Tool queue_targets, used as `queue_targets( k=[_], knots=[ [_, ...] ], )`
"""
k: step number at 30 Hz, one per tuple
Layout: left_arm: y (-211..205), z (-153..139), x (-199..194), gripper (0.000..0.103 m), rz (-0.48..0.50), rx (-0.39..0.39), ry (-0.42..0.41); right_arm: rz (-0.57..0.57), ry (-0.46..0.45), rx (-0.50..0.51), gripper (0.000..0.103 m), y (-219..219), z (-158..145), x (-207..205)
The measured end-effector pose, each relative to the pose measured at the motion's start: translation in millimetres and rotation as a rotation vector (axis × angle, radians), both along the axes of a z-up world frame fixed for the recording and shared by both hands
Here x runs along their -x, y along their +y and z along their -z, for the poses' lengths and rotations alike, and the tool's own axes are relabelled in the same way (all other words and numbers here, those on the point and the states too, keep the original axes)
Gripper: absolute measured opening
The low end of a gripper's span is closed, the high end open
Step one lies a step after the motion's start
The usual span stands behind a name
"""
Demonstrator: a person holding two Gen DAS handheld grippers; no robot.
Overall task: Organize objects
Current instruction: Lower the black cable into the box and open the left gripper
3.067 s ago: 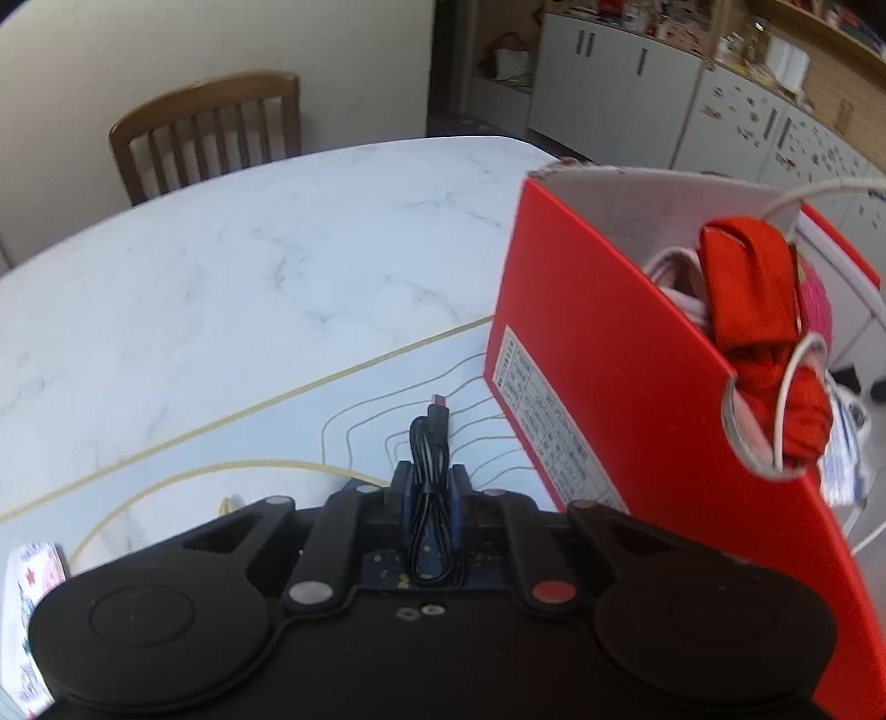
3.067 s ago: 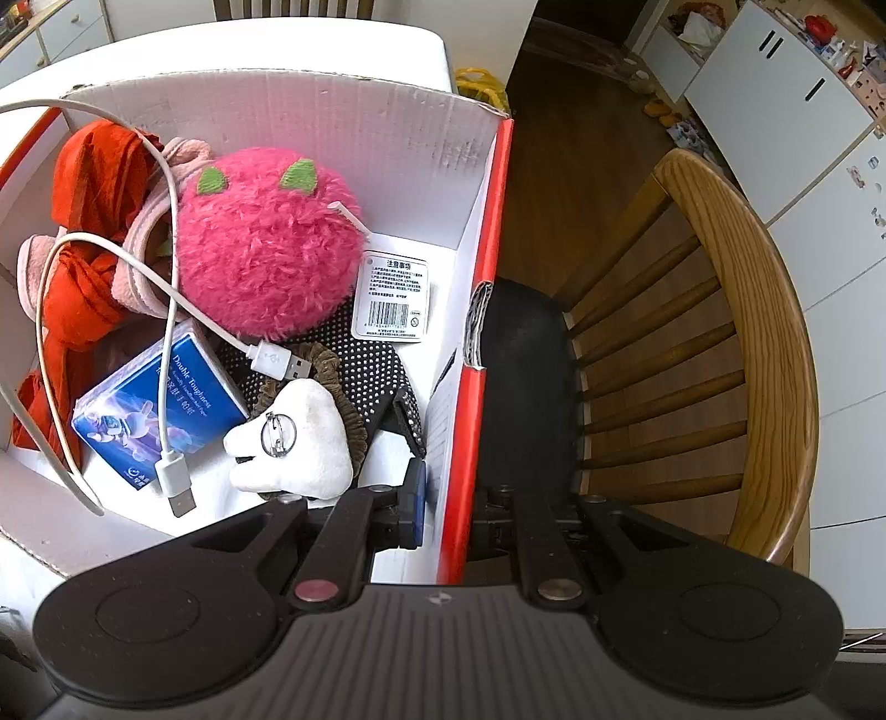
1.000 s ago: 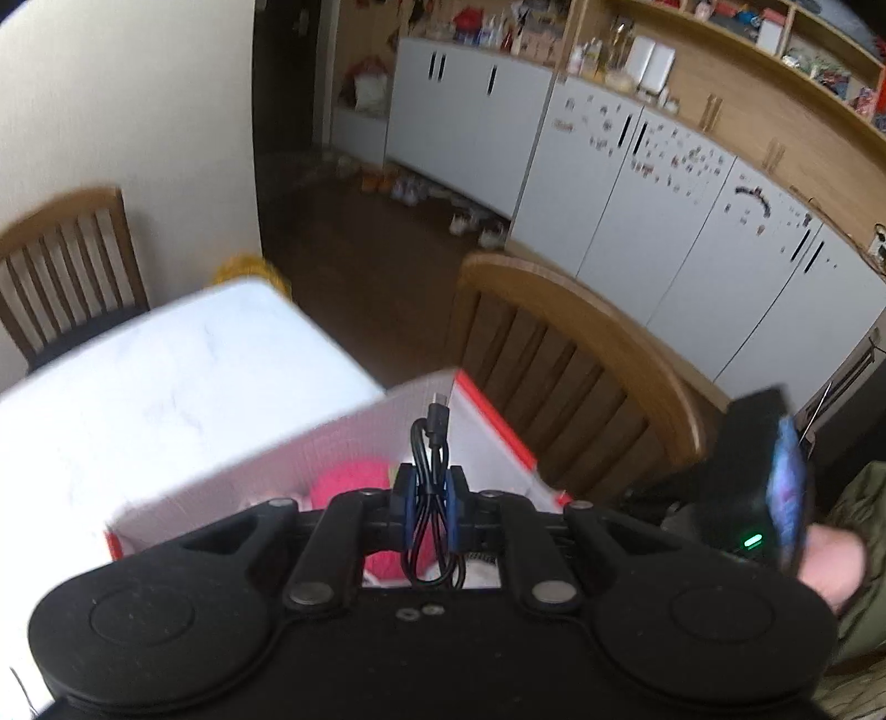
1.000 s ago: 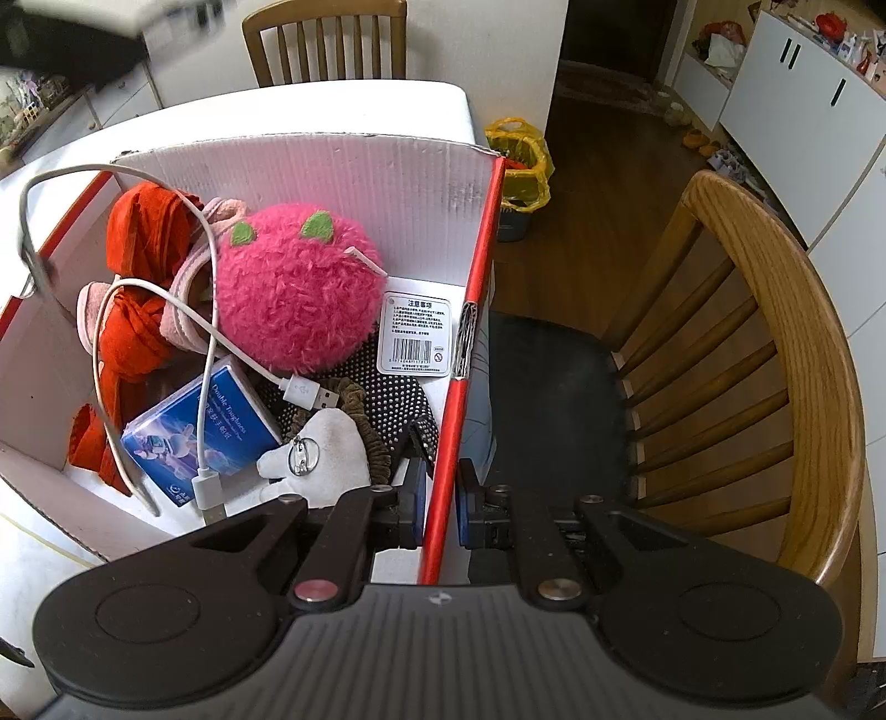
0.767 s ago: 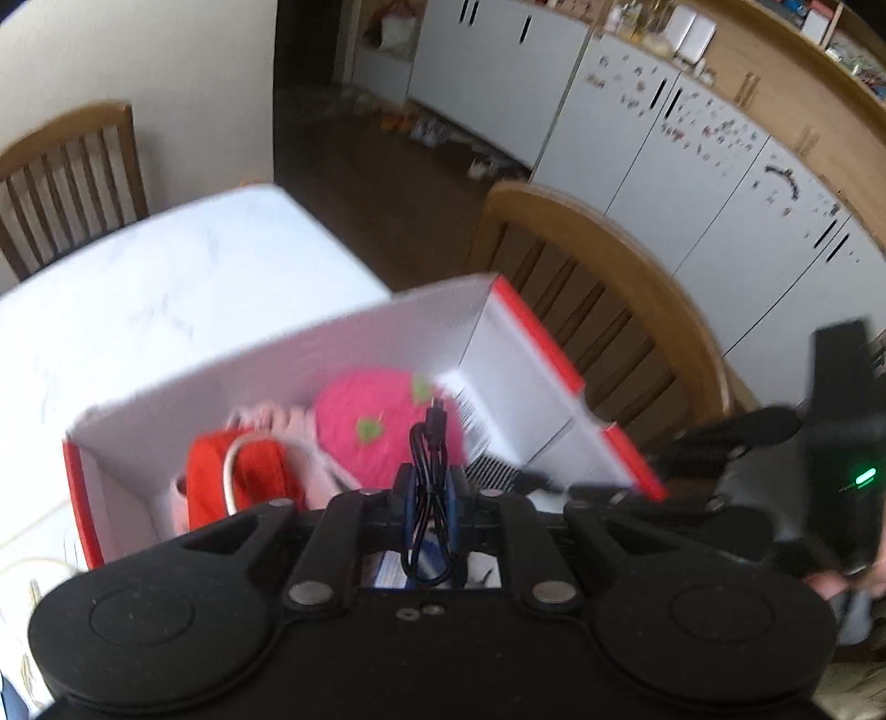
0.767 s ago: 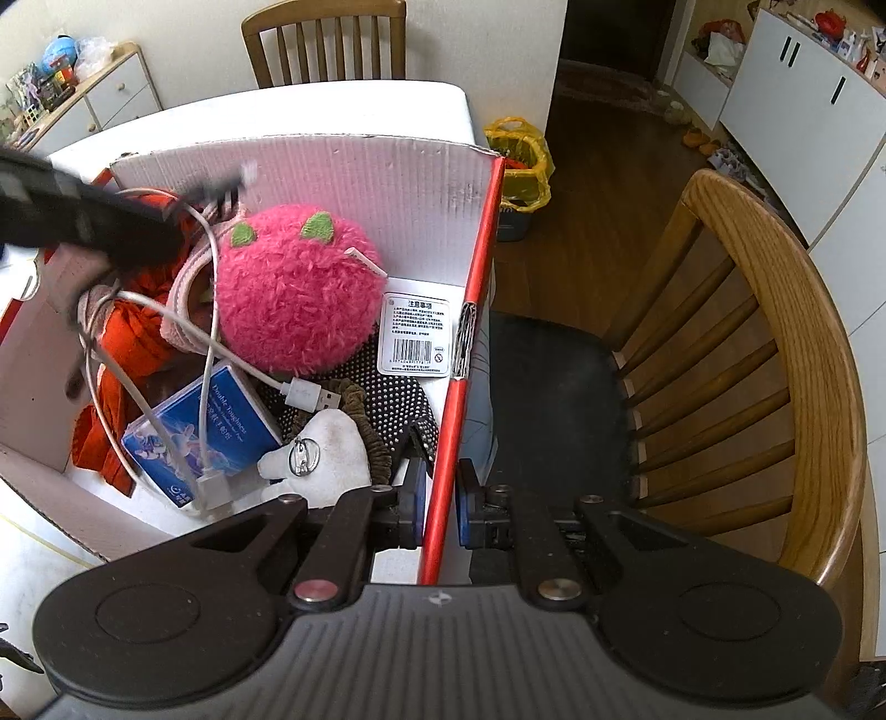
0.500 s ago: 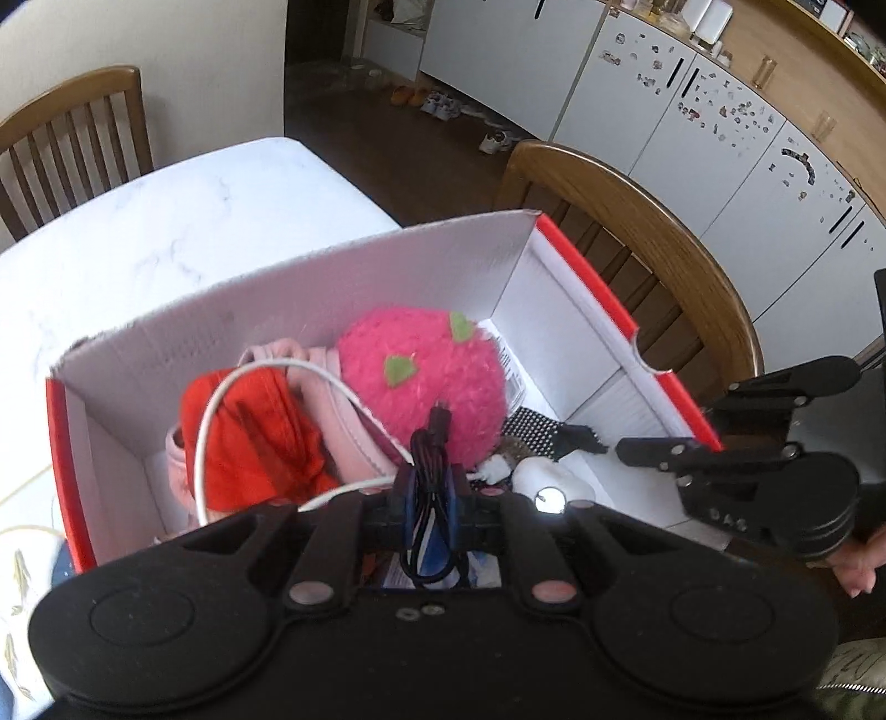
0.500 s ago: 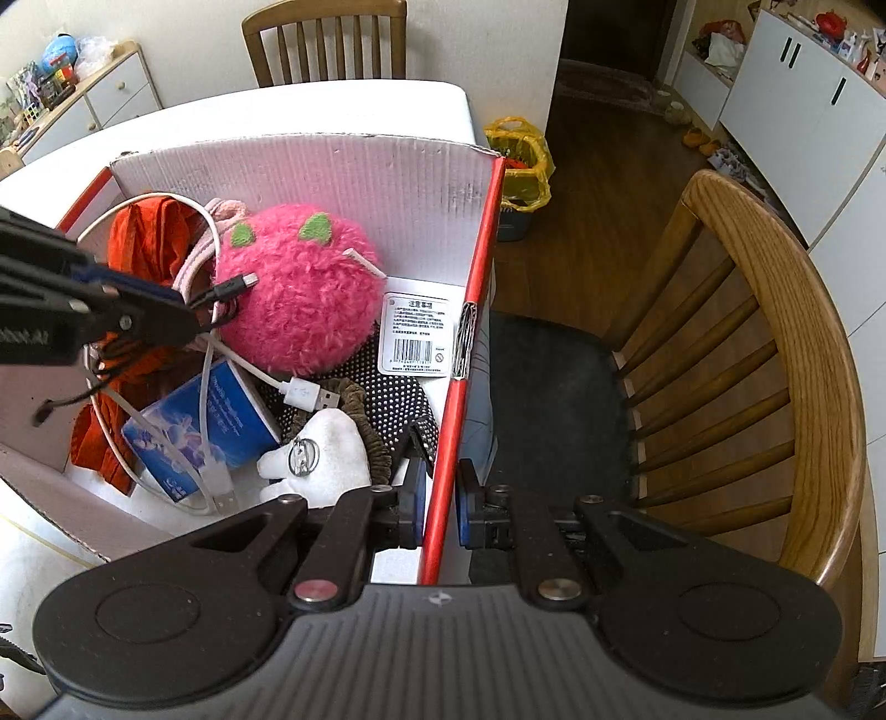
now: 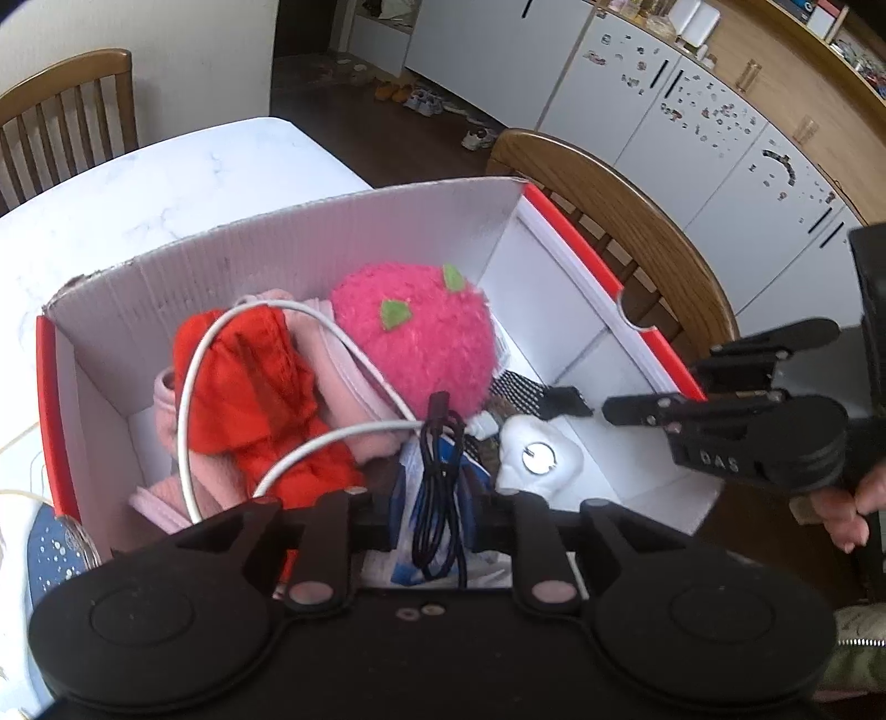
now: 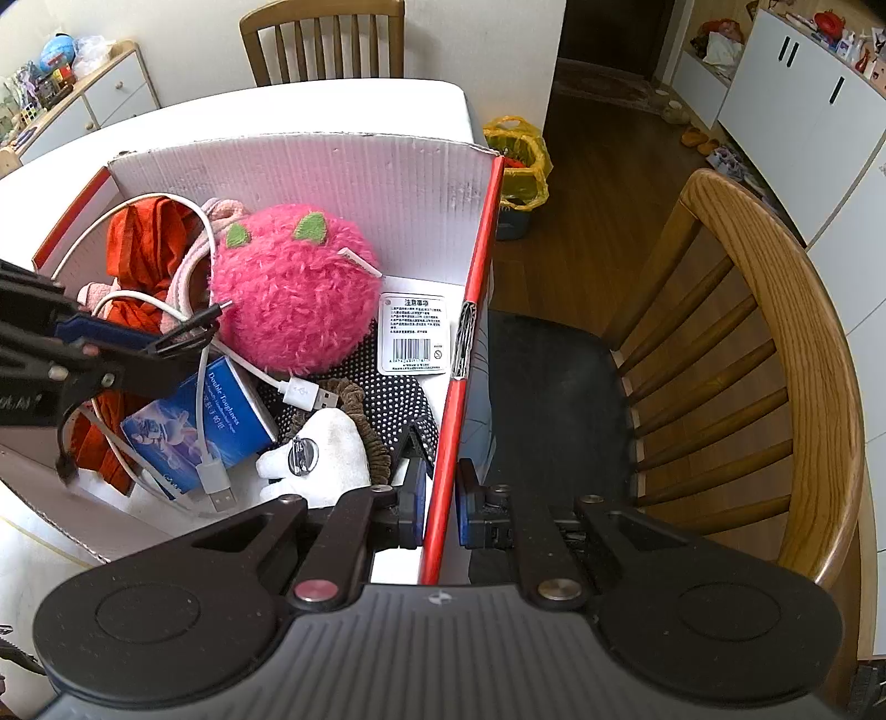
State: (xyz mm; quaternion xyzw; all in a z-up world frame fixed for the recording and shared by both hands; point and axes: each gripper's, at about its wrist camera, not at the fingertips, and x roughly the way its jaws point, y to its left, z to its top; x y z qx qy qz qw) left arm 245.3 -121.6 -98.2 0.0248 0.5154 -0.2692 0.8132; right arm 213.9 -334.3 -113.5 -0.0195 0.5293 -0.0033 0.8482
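Observation:
A red cardboard box [image 9: 570, 249] with a white inside stands on the marble table; it also shows in the right wrist view [image 10: 332, 171]. In it lie a pink plush ball [image 10: 293, 293], red cloth [image 9: 249, 387], a white USB cable [image 10: 302, 394], a blue tissue pack [image 10: 199, 421] and a white plush tooth [image 10: 321, 454]. My left gripper [image 9: 434, 493] is shut on a coiled black cable [image 9: 440, 471] and holds it over the box's inside; it also shows in the right wrist view [image 10: 183, 332]. My right gripper [image 10: 440, 501] is shut on the box's red right wall [image 10: 470, 343].
A wooden chair [image 10: 775, 354] with a black seat stands right beside the box. Another chair [image 10: 321, 39] stands at the table's far end. A blue dotted object [image 9: 52, 548] lies on the table left of the box. White cabinets [image 9: 692, 127] line the far wall.
My left gripper has carried the black cable from beside the box up over its edge and down into it. My right gripper has kept its hold on the box wall.

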Motion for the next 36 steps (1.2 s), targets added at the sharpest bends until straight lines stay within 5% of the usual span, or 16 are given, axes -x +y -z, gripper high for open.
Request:
queue_targets(
  k=[8, 25, 36],
  knots=[
    [9, -11, 14, 0.04, -0.023, 0.03, -0.024, 0.002, 0.002, 0.004, 0.011, 1, 1, 0],
    [53, -66, 47, 0.062, -0.151, 0.097, -0.179, 0.005, 0.009, 0.025, 0.011, 6, 2, -3],
    [106, -79, 51, 0.075, -0.299, 0.048, -0.246, 0.008, 0.014, 0.045, 0.011, 12, 0, -4]
  ],
)
